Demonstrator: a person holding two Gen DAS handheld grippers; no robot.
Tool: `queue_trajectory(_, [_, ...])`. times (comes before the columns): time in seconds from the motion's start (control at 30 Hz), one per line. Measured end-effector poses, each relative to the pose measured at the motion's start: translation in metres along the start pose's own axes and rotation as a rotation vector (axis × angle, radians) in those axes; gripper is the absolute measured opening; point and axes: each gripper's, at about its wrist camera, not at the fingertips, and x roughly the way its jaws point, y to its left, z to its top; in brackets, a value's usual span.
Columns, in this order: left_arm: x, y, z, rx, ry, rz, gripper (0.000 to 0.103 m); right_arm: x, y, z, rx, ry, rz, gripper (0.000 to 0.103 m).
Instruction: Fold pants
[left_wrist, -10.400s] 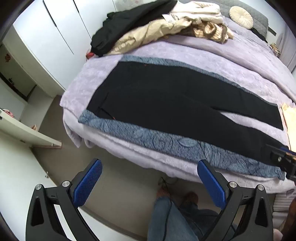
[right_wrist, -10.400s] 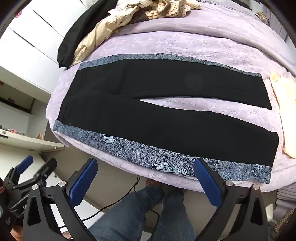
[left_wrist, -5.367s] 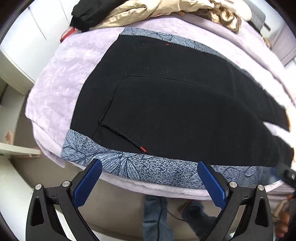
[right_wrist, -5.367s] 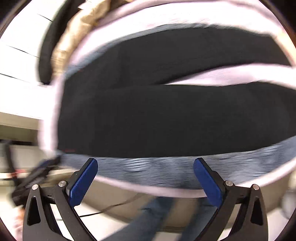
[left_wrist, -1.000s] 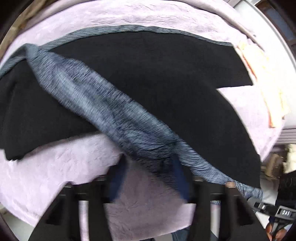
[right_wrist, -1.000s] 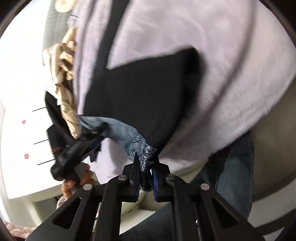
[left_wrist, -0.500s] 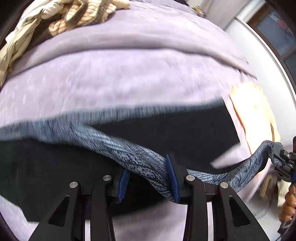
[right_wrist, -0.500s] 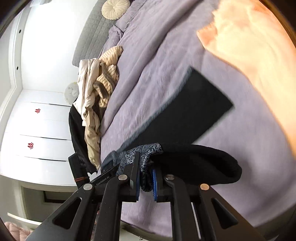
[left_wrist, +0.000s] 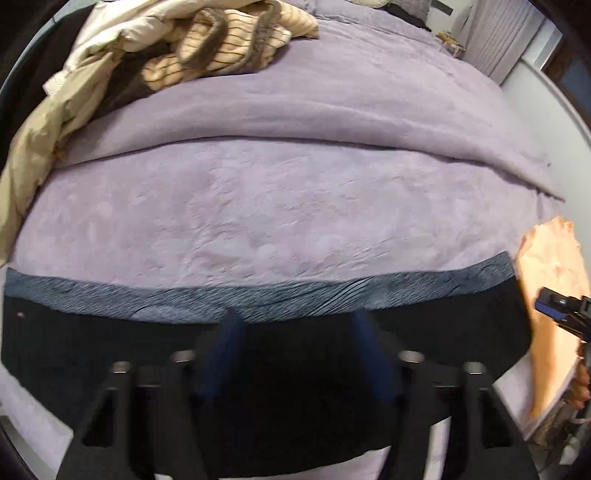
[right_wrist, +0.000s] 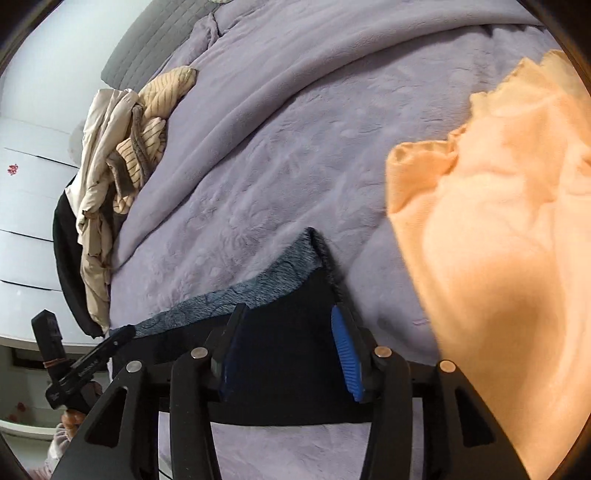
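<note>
The black pants (left_wrist: 110, 343) are being seen lying flat across the near part of the purple bed (left_wrist: 295, 206), folded lengthwise, with their blue-grey patterned side band (left_wrist: 295, 291) running along the far edge. One end of the pants (right_wrist: 291, 295) is being shown in the right wrist view, its corner lying just beside an orange cloth (right_wrist: 498, 258). The left hand-held gripper (left_wrist: 295, 339) is being held over the black fabric, its jaws being opened, with nothing pressed between the blue pads (left_wrist: 225, 343). The right hand-held gripper (right_wrist: 288, 343) is likewise being opened above the end of the pants, no cloth being pinched. A heap of beige and striped clothes (left_wrist: 207, 48) is being left at the far side of the bed, well apart from the pants.
</note>
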Motion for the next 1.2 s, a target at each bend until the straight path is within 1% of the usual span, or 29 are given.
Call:
queue_trajectory(0.03, [0.0, 0.004, -0.008, 0.002, -0.003, 0.024, 0.079, -0.003, -0.009, -0.006, 0.024, 0.0, -0.02, 0.05])
queue_trajectory(0.1, [0.009, 0.017, -0.023, -0.009, 0.05, 0.058, 0.079, -0.001, -0.027, -0.023, 0.099, 0.02, 0.014, 0.049])
queue_trajectory(0.13, [0.016, 0.019, -0.028, -0.026, 0.077, 0.065, 0.079, 0.002, -0.035, -0.03, 0.123, 0.037, 0.03, 0.036])
queue_trajectory(0.17, [0.021, 0.021, -0.033, -0.039, 0.095, 0.073, 0.078, 0.008, -0.039, -0.036, 0.142, 0.061, 0.049, 0.014])
queue_trajectory(0.23, [0.021, 0.023, -0.038, -0.031, 0.082, 0.096, 0.079, 0.013, -0.039, -0.043, 0.145, 0.071, 0.057, 0.012])
queue_trajectory(0.27, [0.02, 0.022, -0.041, -0.017, 0.068, 0.122, 0.079, 0.009, -0.036, -0.045, 0.118, 0.053, 0.046, 0.011])
queue_trajectory(0.3, [0.023, 0.022, -0.045, -0.001, 0.072, 0.147, 0.079, 0.008, -0.037, -0.047, 0.107, 0.053, 0.028, 0.012])
queue_trajectory(0.33, [0.031, 0.024, -0.049, 0.016, 0.107, 0.165, 0.079, 0.01, -0.041, -0.05, 0.107, 0.07, 0.004, 0.012])
queue_trajectory(0.4, [0.04, 0.028, -0.057, 0.009, 0.17, 0.187, 0.079, 0.012, -0.048, -0.058, 0.114, 0.091, -0.007, 0.012])
queue_trajectory(0.43, [0.038, 0.031, -0.06, -0.002, 0.171, 0.176, 0.079, 0.007, -0.048, -0.061, 0.117, 0.079, -0.016, 0.026])
queue_trajectory(0.47, [0.032, 0.032, -0.061, -0.009, 0.149, 0.162, 0.079, -0.001, -0.048, -0.066, 0.131, 0.059, -0.027, 0.031])
queue_trajectory(0.5, [0.027, 0.032, -0.061, -0.009, 0.128, 0.155, 0.079, -0.01, -0.047, -0.071, 0.146, 0.037, 0.005, 0.033])
queue_trajectory(0.53, [0.023, 0.031, -0.06, -0.004, 0.11, 0.147, 0.079, -0.018, -0.048, -0.079, 0.163, 0.014, 0.06, 0.041])
queue_trajectory(0.57, [0.024, 0.03, -0.059, -0.002, 0.106, 0.141, 0.079, -0.021, -0.049, -0.086, 0.188, 0.011, 0.104, 0.044])
queue_trajectory(0.63, [0.038, 0.027, -0.058, 0.001, 0.134, 0.14, 0.079, -0.004, -0.055, -0.097, 0.259, 0.07, 0.175, 0.044])
queue_trajectory(0.67, [0.05, 0.025, -0.058, -0.001, 0.157, 0.141, 0.079, 0.006, -0.058, -0.098, 0.284, 0.08, 0.175, 0.044])
queue_trajectory(0.7, [0.056, 0.024, -0.058, -0.004, 0.158, 0.153, 0.079, 0.019, -0.062, -0.097, 0.312, 0.073, 0.176, 0.044])
queue_trajectory(0.73, [0.061, 0.024, -0.056, -0.009, 0.158, 0.167, 0.079, 0.03, -0.065, -0.095, 0.339, 0.052, 0.186, 0.036])
queue_trajectory(0.77, [0.06, 0.024, -0.053, -0.021, 0.149, 0.164, 0.079, 0.036, -0.068, -0.091, 0.376, 0.043, 0.191, 0.016])
queue_trajectory(0.8, [0.057, 0.025, -0.052, -0.027, 0.129, 0.158, 0.079, 0.039, -0.069, -0.087, 0.419, 0.042, 0.209, 0.015])
queue_trajectory(0.83, [0.055, 0.027, -0.051, -0.027, 0.105, 0.166, 0.079, 0.033, -0.067, -0.083, 0.426, 0.008, 0.24, 0.014])
queue_trajectory(0.87, [0.059, 0.03, -0.052, -0.02, 0.107, 0.201, 0.079, 0.026, -0.061, -0.08, 0.377, -0.014, 0.234, 0.014])
queue_trajectory(0.9, [0.064, 0.035, -0.053, -0.021, 0.127, 0.206, 0.079, 0.025, -0.056, -0.079, 0.321, 0.004, 0.186, 0.014])
queue_trajectory(0.93, [0.066, 0.041, -0.054, -0.043, 0.146, 0.185, 0.079, 0.028, -0.056, -0.081, 0.3, 0.037, 0.143, 0.017])
queue_trajectory(0.97, [0.062, 0.046, -0.054, -0.063, 0.155, 0.178, 0.079, 0.031, -0.06, -0.085, 0.313, 0.074, 0.104, 0.021])
queue_trajectory(1.0, [0.056, 0.05, -0.053, -0.064, 0.154, 0.18, 0.079, 0.028, -0.064, -0.089, 0.335, 0.088, 0.082, 0.021])
queue_trajectory(1.07, [0.04, 0.057, -0.049, -0.048, 0.111, 0.181, 0.079, 0.007, -0.06, -0.09, 0.311, 0.06, 0.086, 0.027])
queue_trajectory(1.13, [0.029, 0.063, -0.04, -0.023, 0.066, 0.173, 0.079, -0.016, -0.042, -0.087, 0.213, 0.02, 0.125, 0.027])
queue_trajectory(1.2, [0.035, 0.063, -0.03, 0.0, 0.054, 0.186, 0.079, -0.019, -0.011, -0.077, 0.098, 0.026, 0.137, 0.027])
